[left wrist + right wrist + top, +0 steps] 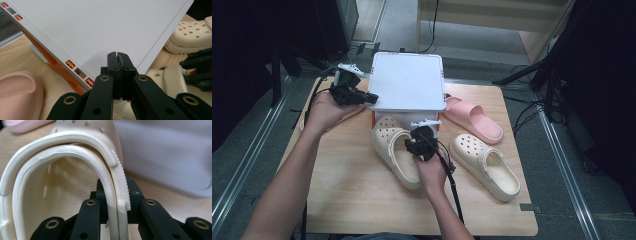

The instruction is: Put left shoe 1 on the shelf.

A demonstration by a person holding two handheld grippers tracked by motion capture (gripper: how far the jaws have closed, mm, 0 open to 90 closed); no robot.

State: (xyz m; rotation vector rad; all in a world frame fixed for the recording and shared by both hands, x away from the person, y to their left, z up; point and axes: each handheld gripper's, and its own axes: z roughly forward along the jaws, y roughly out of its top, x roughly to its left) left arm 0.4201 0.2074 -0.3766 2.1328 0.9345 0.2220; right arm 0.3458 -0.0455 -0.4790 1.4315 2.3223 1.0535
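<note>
Slippage is the main risk: the right gripper [418,141] pinches only the thin wall and strap at the heel of the near clog [395,156], so the soft foam could bend and twist free if lifted fast, or its toe could knock the box [408,81] just behind. The left gripper [362,96] has its fingers [113,65] pressed shut on the lid edge [125,63], holding it up; a slack grip would drop the lid onto the shoe. The clog is cream, holed, ridged along its strap, lying on the worktop [342,190] before the box, with its mate [486,164] and a pink slide [473,118] to the right.
</note>
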